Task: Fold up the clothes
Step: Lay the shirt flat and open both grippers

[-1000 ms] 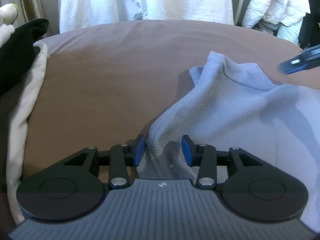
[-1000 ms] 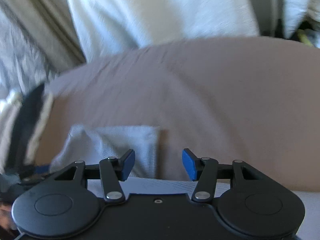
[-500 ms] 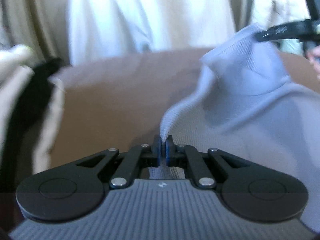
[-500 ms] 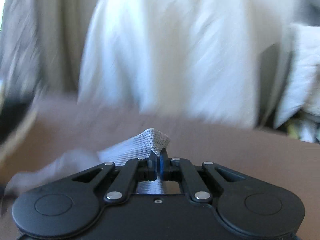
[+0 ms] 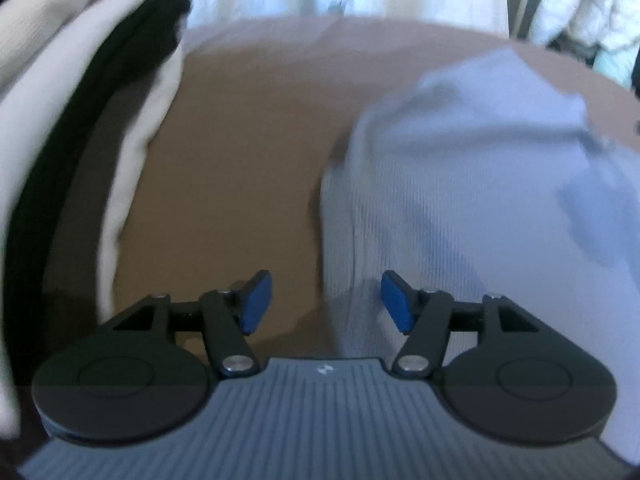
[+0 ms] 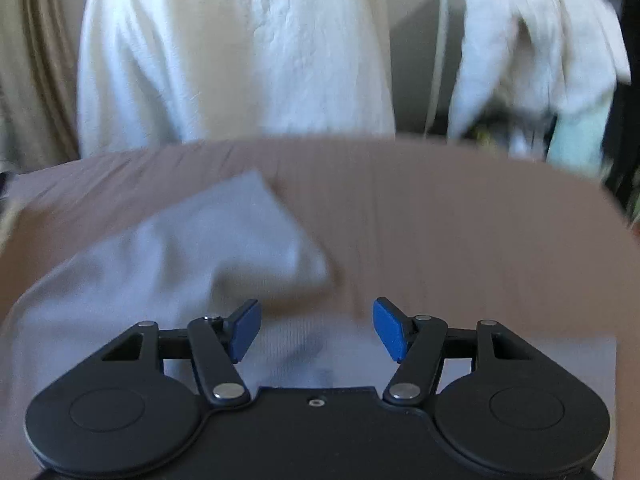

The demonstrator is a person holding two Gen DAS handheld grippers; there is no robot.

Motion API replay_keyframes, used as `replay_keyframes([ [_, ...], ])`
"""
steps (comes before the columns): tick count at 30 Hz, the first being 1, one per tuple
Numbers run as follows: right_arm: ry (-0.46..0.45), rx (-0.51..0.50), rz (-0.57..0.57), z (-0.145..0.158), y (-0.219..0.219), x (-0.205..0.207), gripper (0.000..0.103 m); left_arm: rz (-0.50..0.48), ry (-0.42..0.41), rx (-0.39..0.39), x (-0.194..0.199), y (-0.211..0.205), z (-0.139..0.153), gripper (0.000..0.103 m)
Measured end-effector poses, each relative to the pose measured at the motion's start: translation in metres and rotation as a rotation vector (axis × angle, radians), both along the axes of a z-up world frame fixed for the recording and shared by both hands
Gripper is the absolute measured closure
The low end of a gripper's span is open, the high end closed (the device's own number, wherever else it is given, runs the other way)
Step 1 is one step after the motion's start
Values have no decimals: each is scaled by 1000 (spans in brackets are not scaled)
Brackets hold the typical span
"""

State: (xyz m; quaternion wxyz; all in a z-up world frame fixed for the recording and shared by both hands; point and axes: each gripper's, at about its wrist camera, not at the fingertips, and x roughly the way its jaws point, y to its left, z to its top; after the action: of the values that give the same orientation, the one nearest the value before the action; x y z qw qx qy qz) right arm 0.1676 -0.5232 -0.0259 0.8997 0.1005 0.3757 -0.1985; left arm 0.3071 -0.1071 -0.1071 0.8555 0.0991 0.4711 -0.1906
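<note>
The left tongs point(image 5: 324, 300) stand wide, their blue pads having just opened, with nothing gripped; the left edge of the pale blue ribbed knit garment point(image 5: 460, 208) lies beneath them on the brown cloth-covered surface point(image 5: 248, 140). The garment spreads from six o'clock up toward two o'clock in the left wrist view. A stack of cream and black folded clothes point(image 5: 80, 120) sits at nine o'clock. The right tongs point(image 6: 316, 330) have also just opened wide and hold nothing, above the garment's folded flap point(image 6: 224, 240).
</note>
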Motion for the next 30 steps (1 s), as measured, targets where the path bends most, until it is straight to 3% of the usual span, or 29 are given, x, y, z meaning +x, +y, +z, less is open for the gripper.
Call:
replay_keyframes([
  [2,3,37,17,-5,2,-57,36,16,59,34,-27,15,-8,39],
  [5,36,37,7,-13,9,-135,36,53,24,45,-72,35,-4,30],
  [11,126,31,8,-22,46,-265,36,94,123,34,-142,71,5,30],
  [15,180,125,-17,-34,56,-333,36,123,133,-24,-181,89,6,30],
  [19,239,133,-24,-43,65,-379,35,145,164,-106,-216,107,-1,30],
  [21,250,157,-29,-49,67,-397,35,137,155,-103,-232,110,-1,30],
  [25,216,305,-19,-71,72,-414,33,107,169,-149,-251,112,3,30],
  [30,233,191,54,-87,96,-409,16,96,192,-162,-262,115,0,30],
])
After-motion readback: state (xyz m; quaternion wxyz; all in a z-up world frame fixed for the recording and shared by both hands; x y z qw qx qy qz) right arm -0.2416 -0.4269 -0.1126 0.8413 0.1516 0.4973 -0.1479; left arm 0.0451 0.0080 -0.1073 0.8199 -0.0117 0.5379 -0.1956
